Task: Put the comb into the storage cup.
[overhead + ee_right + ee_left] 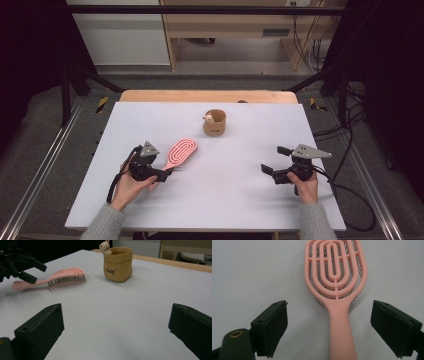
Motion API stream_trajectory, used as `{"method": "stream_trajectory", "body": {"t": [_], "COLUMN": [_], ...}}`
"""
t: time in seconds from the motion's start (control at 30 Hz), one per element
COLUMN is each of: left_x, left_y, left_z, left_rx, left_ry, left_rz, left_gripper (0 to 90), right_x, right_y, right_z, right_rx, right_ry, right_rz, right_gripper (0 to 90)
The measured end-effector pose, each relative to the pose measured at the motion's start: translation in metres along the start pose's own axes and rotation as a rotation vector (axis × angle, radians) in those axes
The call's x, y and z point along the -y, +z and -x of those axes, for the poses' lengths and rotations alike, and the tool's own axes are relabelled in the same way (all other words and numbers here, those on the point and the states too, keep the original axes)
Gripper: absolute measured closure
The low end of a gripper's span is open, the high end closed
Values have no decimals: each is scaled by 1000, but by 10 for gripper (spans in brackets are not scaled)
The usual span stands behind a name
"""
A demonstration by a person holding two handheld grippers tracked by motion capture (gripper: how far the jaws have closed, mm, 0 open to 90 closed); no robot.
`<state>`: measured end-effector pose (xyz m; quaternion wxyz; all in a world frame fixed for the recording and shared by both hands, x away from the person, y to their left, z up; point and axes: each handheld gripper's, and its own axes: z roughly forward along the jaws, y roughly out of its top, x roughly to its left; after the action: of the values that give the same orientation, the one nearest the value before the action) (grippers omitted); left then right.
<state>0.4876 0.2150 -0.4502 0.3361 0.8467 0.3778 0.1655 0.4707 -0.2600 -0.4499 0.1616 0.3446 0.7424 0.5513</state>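
Hairbrush (181,152) lies bristles-down at centre left of the high view, its handle between the spread, not yet touching jaws of your left gripper (329,327), lined up to pinch. Your right gripper (274,161) waits wide apart at lower right, clear of the cup (215,123).

Brush (334,277): pink plastic, smooth, matt to satin; fine dark bristles beneath the slotted head.
Pot (118,263): tan, looks like glazed ceramic shaped as a creased bag, faint sheen; small pale bear (105,247) on its rim.
Desk (225,185): flat white matt sheet, smooth; bare light wood strip at the far edge.
My left tool (329,327): black matt plastic, with a brass-coloured insert.
My right tool (116,332): the same black matt plastic; grey plate on top, dull finish.
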Motion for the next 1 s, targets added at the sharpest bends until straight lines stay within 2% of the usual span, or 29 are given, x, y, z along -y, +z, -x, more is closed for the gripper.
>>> {"method": "stream_trajectory", "body": {"t": [0.13, 0.57, 0.67, 0.77, 0.83, 1.0], "left_x": [0, 1, 0, 0, 0, -1], "left_y": [2, 6, 6, 6, 5, 7], "left_z": [2, 7, 8, 9, 10, 11], "left_rx": [12, -6, 4, -14, -9, -8], "left_ry": [-1, 4, -1, -4, -5, -4], "left_rz": [-20, -76, -79, -85, -94, -102], "left_gripper": [202, 401, 457, 484, 528, 570], "right_x": [0, 0, 0, 0, 0, 0], "right_y": [0, 0, 0, 0, 0, 0], "right_z": [0, 0, 0, 0, 0, 0], "right_rx": [0, -1, -1, -1, 0, 0], "right_ry": [0, 0, 0, 1, 0, 2], "right_rz": [0, 0, 1, 0, 0, -1], "right_gripper": [4, 4, 4, 4, 4, 4]}}
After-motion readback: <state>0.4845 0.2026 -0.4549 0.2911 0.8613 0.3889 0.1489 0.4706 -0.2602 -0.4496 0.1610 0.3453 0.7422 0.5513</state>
